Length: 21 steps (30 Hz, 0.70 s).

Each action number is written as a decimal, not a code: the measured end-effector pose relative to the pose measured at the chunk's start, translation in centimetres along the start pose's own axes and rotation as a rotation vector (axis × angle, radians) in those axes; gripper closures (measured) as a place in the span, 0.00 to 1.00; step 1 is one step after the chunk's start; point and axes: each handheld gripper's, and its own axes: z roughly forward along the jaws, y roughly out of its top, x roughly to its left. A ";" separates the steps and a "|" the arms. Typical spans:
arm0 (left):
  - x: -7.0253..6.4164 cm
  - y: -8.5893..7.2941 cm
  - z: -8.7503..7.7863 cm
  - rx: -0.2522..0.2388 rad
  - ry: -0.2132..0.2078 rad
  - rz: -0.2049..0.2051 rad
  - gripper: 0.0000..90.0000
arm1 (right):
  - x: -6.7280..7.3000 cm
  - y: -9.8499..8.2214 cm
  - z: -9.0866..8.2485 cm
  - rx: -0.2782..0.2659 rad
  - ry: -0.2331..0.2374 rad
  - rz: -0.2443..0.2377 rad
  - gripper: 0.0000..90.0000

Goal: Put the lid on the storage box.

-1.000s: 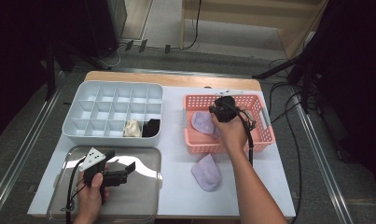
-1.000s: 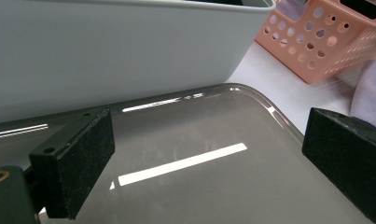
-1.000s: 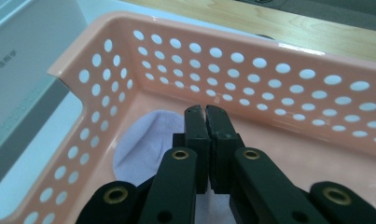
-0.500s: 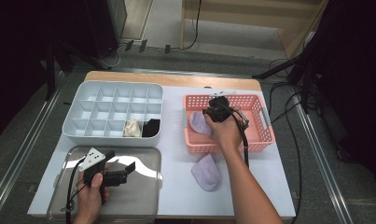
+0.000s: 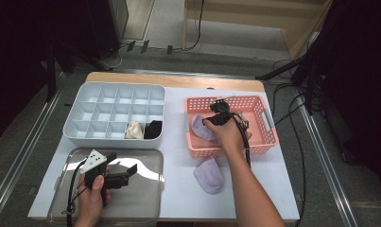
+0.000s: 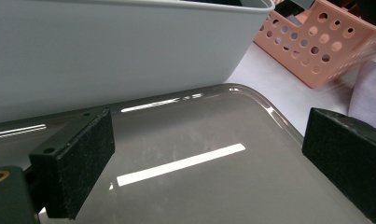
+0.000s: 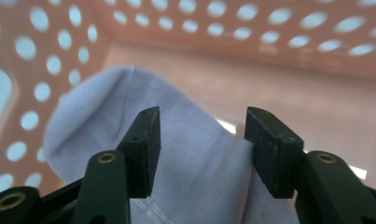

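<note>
The right tongs (image 7: 199,140) have just been opening and now straddle a lavender sock (image 7: 185,186) in the pink basket (image 5: 268,125) near the tabletop's right edge, unpinched; a pickup looks imminent. The left tongs (image 6: 199,163) hang wide, empty.

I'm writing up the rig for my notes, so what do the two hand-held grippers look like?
Both are black. The left gripper carries a grey three-cornered plate with dark dots on top, and a dark cable loops from it. The right gripper has flat rectangular black jaw pads, brass-coloured pivot pins and a black cable along the forearm. Both forearms are bare, no sleeves.
</note>
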 end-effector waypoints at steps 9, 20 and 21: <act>0.0 0.0 0.0 0.000 0.001 0.000 0.03 | 0.2 0.0 0.2 0.040 -0.043 -0.112 0.97; 0.0 0.0 0.0 0.000 0.000 0.001 0.03 | 0.1 0.3 -2.6 -0.155 -0.056 -0.095 0.97; 0.0 0.0 0.0 0.000 0.000 -0.001 0.03 | 0.1 0.2 -2.9 -0.175 -0.057 -0.089 0.97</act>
